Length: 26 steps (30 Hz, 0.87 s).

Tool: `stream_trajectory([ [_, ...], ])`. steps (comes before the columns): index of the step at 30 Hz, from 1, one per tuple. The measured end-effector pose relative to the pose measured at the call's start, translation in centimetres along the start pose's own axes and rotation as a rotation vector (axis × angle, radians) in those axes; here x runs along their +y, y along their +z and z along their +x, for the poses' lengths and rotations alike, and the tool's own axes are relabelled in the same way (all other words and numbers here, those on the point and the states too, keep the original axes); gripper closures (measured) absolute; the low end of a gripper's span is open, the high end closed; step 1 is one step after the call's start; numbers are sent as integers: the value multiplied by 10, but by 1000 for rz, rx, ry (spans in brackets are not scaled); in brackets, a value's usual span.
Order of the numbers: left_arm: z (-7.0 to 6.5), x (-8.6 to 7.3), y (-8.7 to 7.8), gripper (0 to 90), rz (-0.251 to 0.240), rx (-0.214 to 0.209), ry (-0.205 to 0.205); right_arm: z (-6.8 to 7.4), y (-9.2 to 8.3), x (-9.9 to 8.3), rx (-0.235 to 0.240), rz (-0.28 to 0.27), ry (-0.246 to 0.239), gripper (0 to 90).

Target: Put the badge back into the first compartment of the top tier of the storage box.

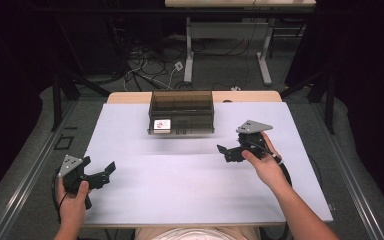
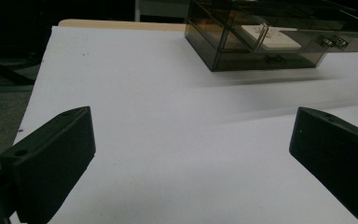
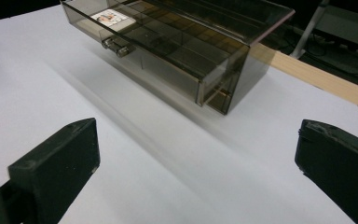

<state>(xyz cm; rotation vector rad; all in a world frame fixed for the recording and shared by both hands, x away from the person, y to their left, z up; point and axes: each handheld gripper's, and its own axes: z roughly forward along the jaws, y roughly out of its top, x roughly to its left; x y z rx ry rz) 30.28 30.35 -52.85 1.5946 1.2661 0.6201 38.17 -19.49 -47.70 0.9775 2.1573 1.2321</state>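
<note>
A smoky transparent drawer box [image 1: 181,111] stands at the back middle of the white table [image 1: 200,185]. Its top drawer is pulled out a little and holds a small white card with a picture [image 1: 161,124]. The box [image 2: 261,42] sits far ahead of my left gripper [image 2: 191,158], whose jaws are wide apart and empty. My left gripper [image 1: 109,171] rests at the table's left front. My right gripper [image 1: 223,152] hovers right of centre, open, pointing toward the box [image 3: 177,46]. The card [image 3: 112,17] lies at the drawer's far end.
The table's wooden back edge [image 1: 240,95] lies behind the box. Beyond it are cables on the floor [image 1: 145,65] and a second table's legs [image 1: 265,60]. Black stands flank the table on both sides.
</note>
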Motion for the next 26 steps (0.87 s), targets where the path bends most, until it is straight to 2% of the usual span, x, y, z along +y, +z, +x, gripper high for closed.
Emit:
stream_trajectory([
  [8,0,0,0,4,4,3,-2,-7,-18,-26,-35,-25,65,0],
  [11,0,-1,0,4,3,4,-4,-10,-21,-33,-40,-28,66,0],
  [12,0,-1,0,4,3,4,-3,-12,-24,-38,-57,-31,72,0],
  [19,0,-1,0,4,1,4,-1,-18,-32,-54,-91,-53,109,0],
  [23,1,-1,0,4,2,4,-1,-19,-36,-63,-98,-50,141,0],
  [26,1,-1,0,4,2,3,0,-21,-37,-67,-106,-55,143,0],
])
